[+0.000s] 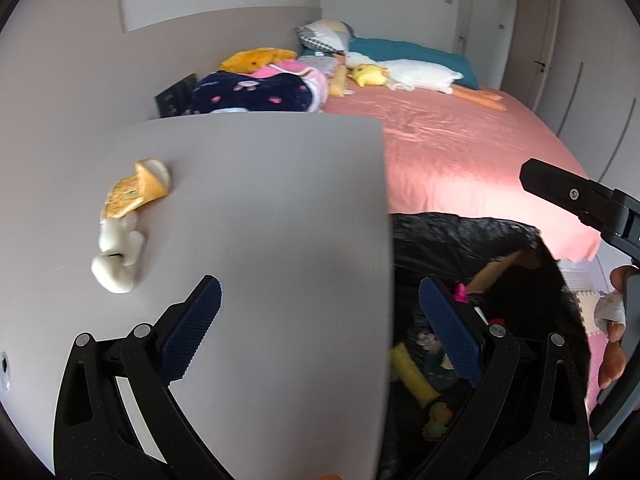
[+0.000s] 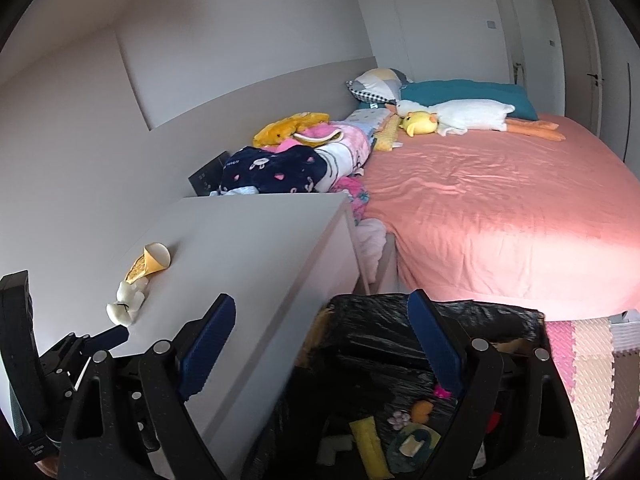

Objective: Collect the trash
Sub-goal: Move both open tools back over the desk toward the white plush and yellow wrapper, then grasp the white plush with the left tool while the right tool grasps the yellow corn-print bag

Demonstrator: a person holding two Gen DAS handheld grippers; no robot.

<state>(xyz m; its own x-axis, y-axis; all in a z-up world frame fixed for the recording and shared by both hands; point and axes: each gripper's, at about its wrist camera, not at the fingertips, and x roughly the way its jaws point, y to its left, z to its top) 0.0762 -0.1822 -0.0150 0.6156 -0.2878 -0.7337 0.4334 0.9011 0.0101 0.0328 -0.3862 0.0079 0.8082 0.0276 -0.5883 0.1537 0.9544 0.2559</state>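
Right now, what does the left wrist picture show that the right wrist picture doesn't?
Only the left wrist view shows a person's hand at its right edge. Only the right wrist view shows the cabinet's front face and the foam floor mat. Both share the yellow wrapper and white crumpled tissue on the cabinet top, the black trash bag, and the pink bed.
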